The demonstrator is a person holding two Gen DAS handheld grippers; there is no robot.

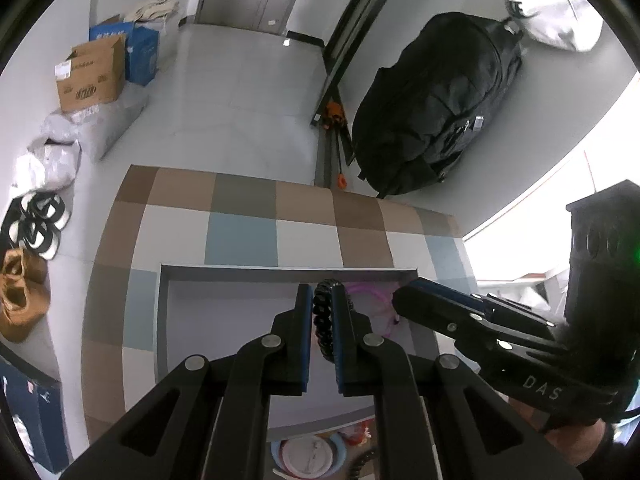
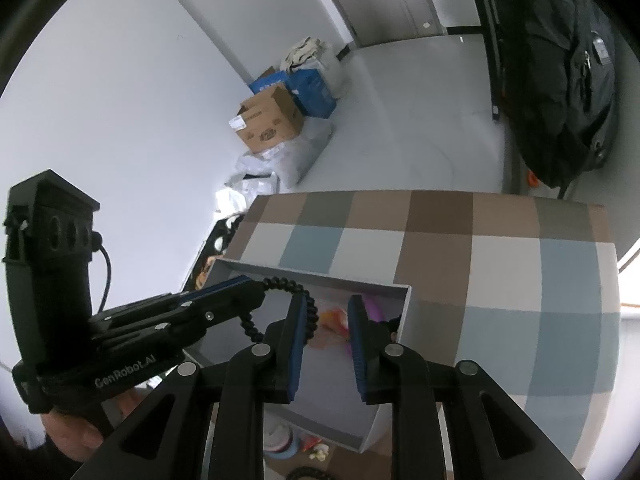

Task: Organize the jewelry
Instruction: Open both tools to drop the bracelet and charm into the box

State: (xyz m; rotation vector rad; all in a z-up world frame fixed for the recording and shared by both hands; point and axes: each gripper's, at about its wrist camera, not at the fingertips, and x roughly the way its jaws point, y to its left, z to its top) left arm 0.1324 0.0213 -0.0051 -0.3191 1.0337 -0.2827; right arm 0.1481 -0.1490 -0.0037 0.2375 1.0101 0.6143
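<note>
Black linkage bars fill the near edge of both wrist views. Between them, the left gripper (image 1: 322,304) has its blue-padded fingers (image 1: 305,308) drawn narrow onto a black beaded bracelet (image 1: 322,322), which arcs up past the tips and hangs over the grey tray (image 1: 208,308). From the right wrist view the same bracelet (image 2: 285,285) curves from the left gripper (image 2: 256,286) toward the right gripper's left pad. The right gripper (image 2: 330,310) stands apart, its fingers (image 2: 357,334) holding nothing, above pink and orange pieces (image 2: 334,318) at the tray's far right corner. The tray (image 2: 402,312) rests on a checked tablecloth (image 2: 500,264). Beyond the table, a black backpack (image 1: 436,108) lies on the floor to the right and cardboard boxes (image 1: 94,70) stand far left.
</note>
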